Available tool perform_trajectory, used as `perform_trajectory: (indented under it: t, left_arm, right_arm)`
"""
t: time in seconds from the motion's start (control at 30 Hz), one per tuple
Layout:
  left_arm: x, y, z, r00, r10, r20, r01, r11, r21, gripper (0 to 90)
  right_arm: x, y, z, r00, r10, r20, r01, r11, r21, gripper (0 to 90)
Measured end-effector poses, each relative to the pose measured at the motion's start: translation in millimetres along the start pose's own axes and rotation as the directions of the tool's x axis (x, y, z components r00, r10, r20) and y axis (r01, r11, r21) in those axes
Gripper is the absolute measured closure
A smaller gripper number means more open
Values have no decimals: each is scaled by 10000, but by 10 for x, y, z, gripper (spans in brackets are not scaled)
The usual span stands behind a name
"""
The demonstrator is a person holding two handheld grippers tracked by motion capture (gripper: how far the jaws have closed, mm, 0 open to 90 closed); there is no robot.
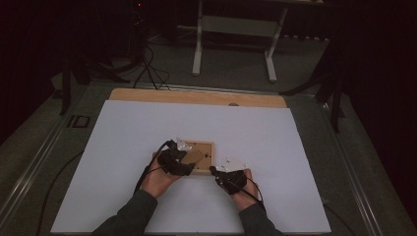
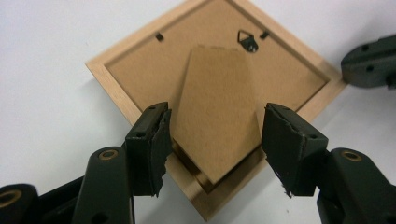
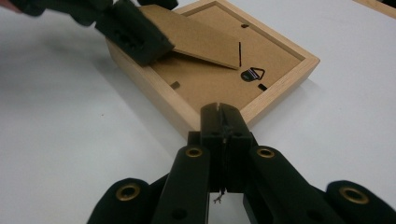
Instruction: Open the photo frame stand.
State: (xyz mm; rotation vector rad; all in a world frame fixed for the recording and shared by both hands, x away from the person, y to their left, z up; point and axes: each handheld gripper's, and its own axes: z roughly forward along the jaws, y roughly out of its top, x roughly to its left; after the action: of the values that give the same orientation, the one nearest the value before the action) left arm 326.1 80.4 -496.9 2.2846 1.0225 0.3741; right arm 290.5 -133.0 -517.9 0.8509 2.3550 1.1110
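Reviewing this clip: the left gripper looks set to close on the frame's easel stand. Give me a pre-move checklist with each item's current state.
1. picture frame lies back-up on the white sheet: ok.
2. easel stand lifted off the backing: ok.
3. left gripper open, stand between its jaws: ok.
4. Pads touching the stand: cannot tell.
5. right gripper shut, at the frame's corner: ok.
6. Right gripper actually pressing the frame: cannot tell.

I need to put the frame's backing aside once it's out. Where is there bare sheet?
The white sheet is bare left of the frame, right of it, and between it and the wooden edge. It is crowded at the frame's near side, where the left gripper and right gripper meet it.
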Motion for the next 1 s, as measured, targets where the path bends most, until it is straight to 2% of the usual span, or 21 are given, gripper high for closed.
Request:
perform_trajectory:
  t: [0.03,0.1,0.27,0.47,0.6,0.73,0.8,0.83,1.0]
  left_arm:
    - [21,-15,-1,9999,-108,130,108,9999,-25,422]
    - [28,-14,-5,9998,-111,155,111,9999,14,494]
    - [29,23,-28,9996,-214,185,212,9997,125,500]
    - [43,117,-103,9986,-384,360,397,9986,-345,500]
    - [42,184,-118,9981,-491,372,506,9979,-398,497]
    - [109,185,-91,9881,-1224,926,1249,9919,-214,484]
    - [109,185,-91,9881,-1224,926,1249,9919,-214,484]
    - [124,186,-60,9854,-1403,968,1412,9900,-32,484]
    - [121,189,-33,9821,-1567,1049,1563,9876,117,478]
  right_arm:
    - [0,0,0,10000,4,0,-4,10000,-1,893]
    - [0,0,0,10000,10,-2,-10,10000,-4,894]
    - [-2,0,1,10000,2,4,-2,10000,-16,893]
    - [-4,-2,0,10000,-19,-6,19,10000,-14,893]
    - [-4,-3,0,10000,0,-10,0,10000,-12,893]
    - [-4,-3,0,10000,13,-18,-13,10000,-23,891]
    - [-4,-3,0,10000,3,-11,-3,10000,-15,891]
    - [-5,-3,0,10000,18,-19,-19,10000,-17,890]
    - [-6,-4,0,10000,22,-19,-22,10000,-19,889]
